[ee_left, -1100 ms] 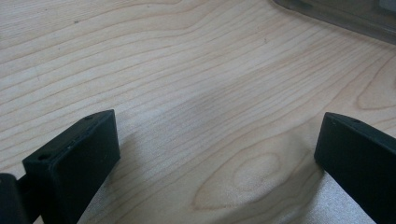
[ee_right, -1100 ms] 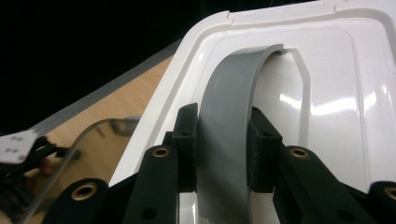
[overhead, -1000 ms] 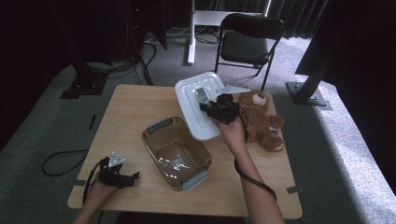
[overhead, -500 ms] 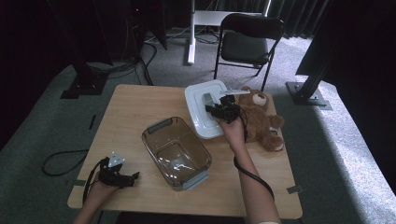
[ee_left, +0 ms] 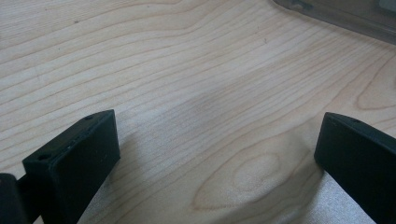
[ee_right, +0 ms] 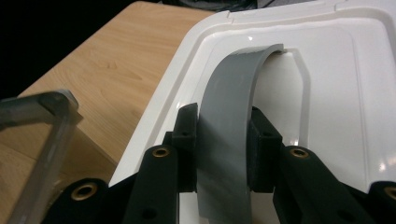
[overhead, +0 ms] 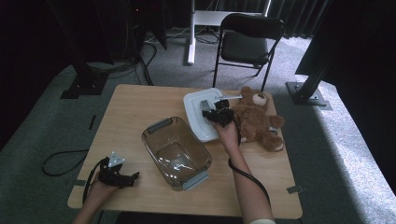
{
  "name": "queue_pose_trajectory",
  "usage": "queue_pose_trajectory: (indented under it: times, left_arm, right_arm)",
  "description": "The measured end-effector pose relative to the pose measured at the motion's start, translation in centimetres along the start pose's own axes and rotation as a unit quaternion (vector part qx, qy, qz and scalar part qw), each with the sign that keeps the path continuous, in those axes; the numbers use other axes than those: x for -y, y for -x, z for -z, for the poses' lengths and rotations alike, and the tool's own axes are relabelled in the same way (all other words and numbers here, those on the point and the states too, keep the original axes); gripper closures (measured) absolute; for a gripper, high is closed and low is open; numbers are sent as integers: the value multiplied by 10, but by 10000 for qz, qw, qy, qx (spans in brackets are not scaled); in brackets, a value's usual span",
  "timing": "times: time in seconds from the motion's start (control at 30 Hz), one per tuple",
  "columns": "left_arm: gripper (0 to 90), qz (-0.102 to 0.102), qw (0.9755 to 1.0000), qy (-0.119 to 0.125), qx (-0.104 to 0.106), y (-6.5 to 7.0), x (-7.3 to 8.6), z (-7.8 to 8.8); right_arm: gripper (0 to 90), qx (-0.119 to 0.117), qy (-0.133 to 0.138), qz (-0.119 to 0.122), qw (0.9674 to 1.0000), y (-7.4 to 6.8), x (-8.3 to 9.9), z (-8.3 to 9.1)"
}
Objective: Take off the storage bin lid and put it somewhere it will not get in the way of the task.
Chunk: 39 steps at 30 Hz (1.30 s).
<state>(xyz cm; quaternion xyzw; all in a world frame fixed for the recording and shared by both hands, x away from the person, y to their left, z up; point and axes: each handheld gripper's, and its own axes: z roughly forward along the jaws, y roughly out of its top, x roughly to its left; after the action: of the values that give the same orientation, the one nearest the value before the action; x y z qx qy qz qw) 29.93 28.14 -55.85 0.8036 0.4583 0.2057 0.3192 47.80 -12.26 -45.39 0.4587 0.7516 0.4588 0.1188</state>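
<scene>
White lid [overhead: 198, 114]: lies flat on the tabletop [overhead: 135, 112], far side, between the clear glass dish [overhead: 175, 151] and the teddy bear [overhead: 257, 116]; its near corner is just beside the dish.

Grey handle strap [ee_right: 229, 126]: arches up from the lid's top; it passes straight between the two pads of the right tongs [ee_right: 223, 149], which press on it from both sides, narrowly closed.

Right tongs [overhead: 218, 114]: over the lid's right part, beside the bear.

Left tongs [overhead: 122, 177]: on the near left corner of the tabletop, well apart from the lid. Jaws wide apart, nothing between them but bare wood [ee_left: 205, 107]; the dish's edge [ee_left: 336, 14] shows at the far right.
</scene>
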Motion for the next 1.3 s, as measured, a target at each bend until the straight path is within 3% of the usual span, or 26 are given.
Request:
queue_pose_trajectory:
  times: [0.27,1.1,1.2,1.3]
  left_arm:
    - [5,-2,10000,-1,1,0,0,0]
    - [5,-3,10000,0,1,0,0,0]
    - [5,-2,10000,-1,1,0,0,0]
    - [5,-2,10000,0,1,0,0,0]
  right_arm:
    - [692,4,-135,-169,9998,5,17,-17]
    - [678,74,-624,-254,9977,15,58,-49]
    - [594,-81,-640,-325,9974,15,59,-50]
    - [515,-11,-589,-211,9980,10,55,-46]
